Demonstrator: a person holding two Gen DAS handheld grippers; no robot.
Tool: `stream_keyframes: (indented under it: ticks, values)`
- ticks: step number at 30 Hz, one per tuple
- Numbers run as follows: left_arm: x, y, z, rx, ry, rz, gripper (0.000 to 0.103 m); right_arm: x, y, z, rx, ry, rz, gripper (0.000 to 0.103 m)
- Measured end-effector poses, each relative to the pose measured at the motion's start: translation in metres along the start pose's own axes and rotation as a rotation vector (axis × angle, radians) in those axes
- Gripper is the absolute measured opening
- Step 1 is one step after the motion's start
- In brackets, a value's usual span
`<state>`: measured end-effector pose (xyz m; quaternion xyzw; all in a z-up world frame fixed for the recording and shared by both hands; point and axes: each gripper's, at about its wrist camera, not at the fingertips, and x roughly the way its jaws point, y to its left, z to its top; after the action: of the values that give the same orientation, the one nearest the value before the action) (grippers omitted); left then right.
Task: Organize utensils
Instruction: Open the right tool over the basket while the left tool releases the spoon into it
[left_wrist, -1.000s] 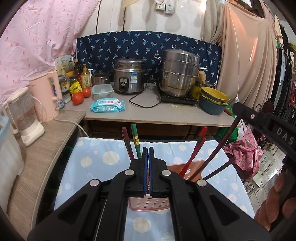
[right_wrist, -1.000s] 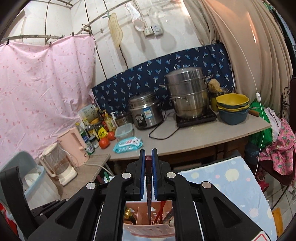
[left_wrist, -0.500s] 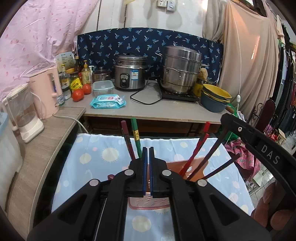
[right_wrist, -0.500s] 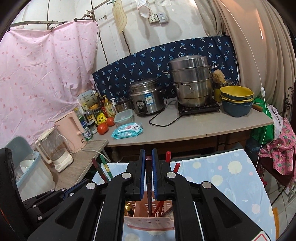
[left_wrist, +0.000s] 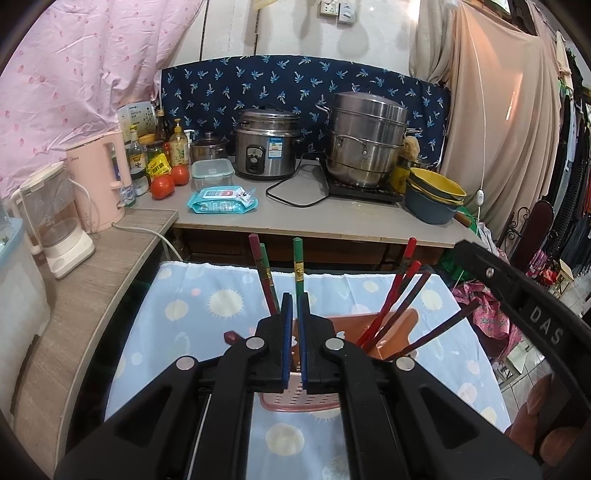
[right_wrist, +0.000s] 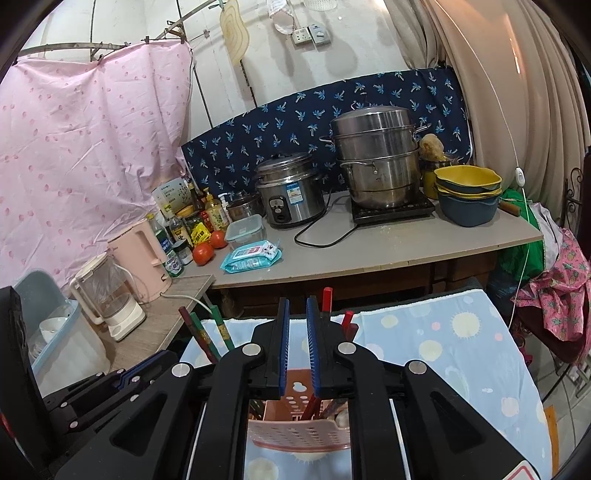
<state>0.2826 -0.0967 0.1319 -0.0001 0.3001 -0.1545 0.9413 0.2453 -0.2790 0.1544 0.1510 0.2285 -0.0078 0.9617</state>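
Observation:
A pink perforated utensil holder (left_wrist: 295, 400) stands on the blue sun-patterned cloth, just beyond my left gripper (left_wrist: 294, 299). That gripper is shut with nothing in it. Green chopsticks (left_wrist: 297, 258) rise right behind its tips. Red chopsticks (left_wrist: 404, 277) and dark ones (left_wrist: 441, 326) lean to the right in the holder. My right gripper (right_wrist: 297, 306) hovers over the same holder (right_wrist: 295, 434). Its jaws are opening and nothing is between the pads. A red chopstick (right_wrist: 327, 295) pokes up behind its right finger. Its black body (left_wrist: 517, 295) shows at the right of the left wrist view.
Behind the table a grey counter (left_wrist: 332, 229) carries a rice cooker (left_wrist: 264, 147), a steel steamer pot (left_wrist: 365, 144), stacked bowls (left_wrist: 434, 195), tomatoes and a wipes pack (left_wrist: 221, 197). A wooden side counter on the left holds a pink kettle (left_wrist: 99, 181) and a blender (left_wrist: 55, 225).
The right pads have parted and the dark chopstick that sat between them now stands free in the holder. The left gripper has stayed shut and still.

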Motion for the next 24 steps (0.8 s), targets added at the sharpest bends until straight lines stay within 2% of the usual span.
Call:
stream_keyframes:
  ticks: [14,24]
  values:
    - [-0.035,0.003,-0.026,0.000,-0.003,0.040,0.003,-0.040,0.006,-0.041,-0.052,0.025,-0.017,0.011]
    - [-0.056,0.007,-0.054,-0.018,0.023,0.061,0.003,-0.067,0.007,-0.082,-0.053,0.081,-0.016,0.011]
